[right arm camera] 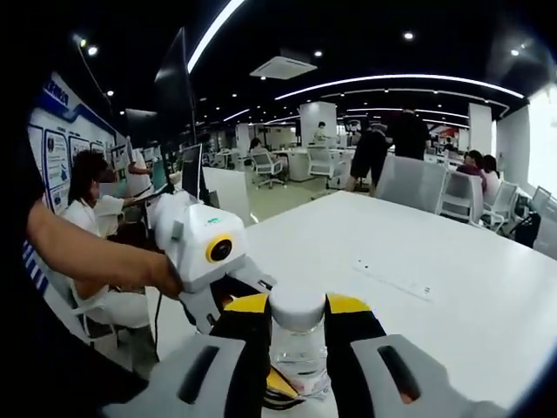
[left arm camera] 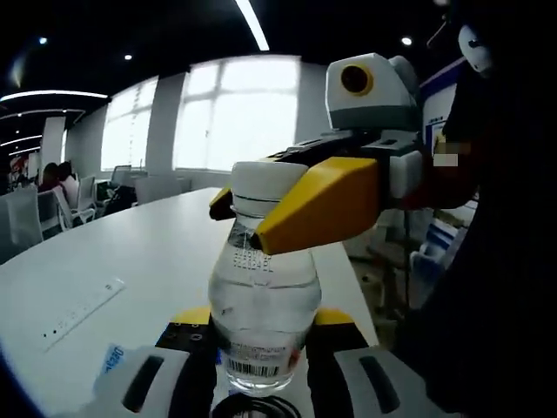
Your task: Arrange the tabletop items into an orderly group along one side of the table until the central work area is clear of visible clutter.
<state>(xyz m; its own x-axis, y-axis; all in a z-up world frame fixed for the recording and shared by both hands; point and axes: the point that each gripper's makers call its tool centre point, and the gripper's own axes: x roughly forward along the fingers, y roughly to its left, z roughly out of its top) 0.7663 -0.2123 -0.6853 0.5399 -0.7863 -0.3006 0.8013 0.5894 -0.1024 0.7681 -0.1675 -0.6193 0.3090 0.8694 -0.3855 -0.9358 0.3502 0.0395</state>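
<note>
In my left gripper view, my left gripper [left arm camera: 261,344] has its two black and yellow jaws standing either side of the base of a clear plastic water bottle with a white screw cap [left arm camera: 261,296]. The jaws sit close against the bottle's lower body, near its barcode label, and look closed on it. The bottle stands upright on the white table [left arm camera: 157,252], close to the table's edge.

My right gripper [left arm camera: 309,205] comes into this view from the right and reaches across at cap height. Its yellow jaws lie level and clamp the bottle's neck and white cap from either side.

In my right gripper view, the same bottle rises between the right gripper's own jaws, with the cap between the yellow tips, pinched at the neck. Just left of it is the left gripper [right arm camera: 218,296], a grey-white body angled downward toward the bottle's base. A person's bare forearm [right arm camera: 96,257] runs in from the left edge, sloping down to the hand that holds that tool.

A flat white power strip [left arm camera: 83,309] lies on the table well apart from the bottle, toward the middle. Grey office chairs [right arm camera: 457,196] line the table's far side, and several people sit or stand in the open office behind.
</note>
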